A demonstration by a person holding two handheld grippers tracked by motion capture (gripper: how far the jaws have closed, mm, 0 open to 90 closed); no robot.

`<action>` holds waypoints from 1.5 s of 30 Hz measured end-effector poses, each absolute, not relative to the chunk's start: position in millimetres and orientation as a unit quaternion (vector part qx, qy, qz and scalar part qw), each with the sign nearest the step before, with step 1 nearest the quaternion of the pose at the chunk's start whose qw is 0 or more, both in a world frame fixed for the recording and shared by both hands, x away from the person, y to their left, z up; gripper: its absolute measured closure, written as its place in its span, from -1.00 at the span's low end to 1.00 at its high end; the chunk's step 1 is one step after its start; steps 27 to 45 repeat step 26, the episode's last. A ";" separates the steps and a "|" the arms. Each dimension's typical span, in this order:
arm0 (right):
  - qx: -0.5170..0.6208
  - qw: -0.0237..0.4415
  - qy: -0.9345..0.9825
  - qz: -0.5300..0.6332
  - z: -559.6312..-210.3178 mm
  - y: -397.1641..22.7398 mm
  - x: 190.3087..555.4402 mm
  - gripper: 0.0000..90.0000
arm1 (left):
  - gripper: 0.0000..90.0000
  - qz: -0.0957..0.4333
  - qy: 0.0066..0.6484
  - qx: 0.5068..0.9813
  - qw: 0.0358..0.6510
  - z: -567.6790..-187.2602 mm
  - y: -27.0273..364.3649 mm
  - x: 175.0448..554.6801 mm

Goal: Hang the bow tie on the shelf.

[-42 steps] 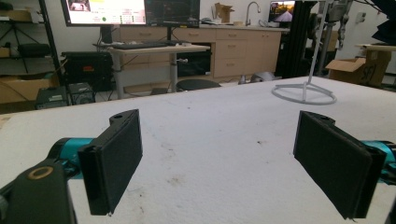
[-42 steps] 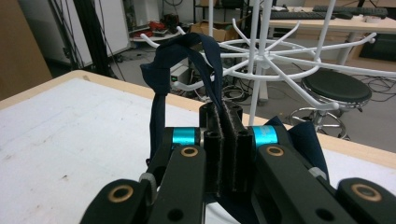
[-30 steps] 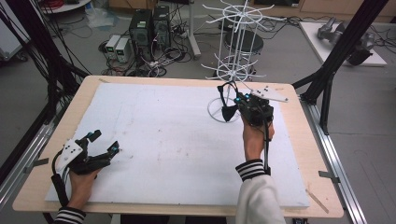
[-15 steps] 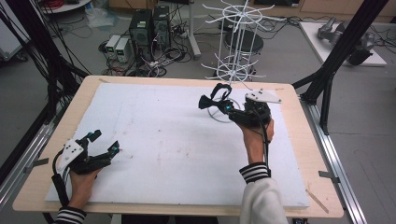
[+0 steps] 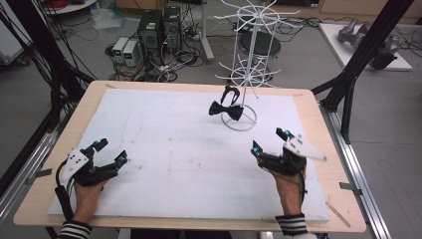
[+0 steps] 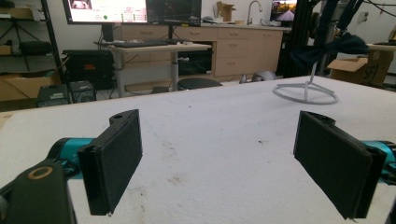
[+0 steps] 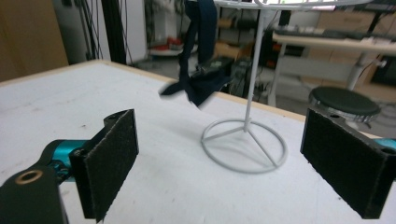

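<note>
Left gripper (image 5: 110,153): rested low on the table (image 5: 164,149), jaws apart, nothing between them.
Bow tie (image 5: 225,109): hung by its strap from the wire rack (image 5: 251,69), above the base ring; probably soft, light, floppy, best pinched at the centre knot.
Right gripper (image 5: 269,141): near the table's edge, jaws just opened wide, empty.

Lighting is even, diffuse and overhead; the white table (image 5: 164,149) reads bright without glare. Shadows are faint (a soft ring under the stand (image 7: 244,144)). The bow tie (image 7: 198,88) is motion-blurred in the right gripper view. The near pads (image 6: 112,158) are soft, the background hazy, and the far edges bow slightly.
</note>
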State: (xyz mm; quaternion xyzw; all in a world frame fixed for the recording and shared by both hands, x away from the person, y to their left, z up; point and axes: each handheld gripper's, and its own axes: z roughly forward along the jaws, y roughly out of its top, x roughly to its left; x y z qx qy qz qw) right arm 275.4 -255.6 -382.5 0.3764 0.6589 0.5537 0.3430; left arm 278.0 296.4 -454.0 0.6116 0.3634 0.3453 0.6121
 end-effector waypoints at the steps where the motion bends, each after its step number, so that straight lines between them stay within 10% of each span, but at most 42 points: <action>1: 0.373 0.353 0.651 0.558 -391.3 -259.3 267.4 -0.77 | -0.65 0.347 0.362 0.611 0.613 -454.1 296.5 277.5; 16: 0.380 0.382 0.609 0.582 -454.1 -271.9 252.1 -0.77 | -0.65 0.349 0.359 0.608 0.616 -454.4 296.7 276.6; 45: 0.387 0.380 0.602 0.586 -454.6 -274.1 253.3 -0.77 | -0.65 0.355 0.357 0.604 0.618 -454.9 296.6 275.2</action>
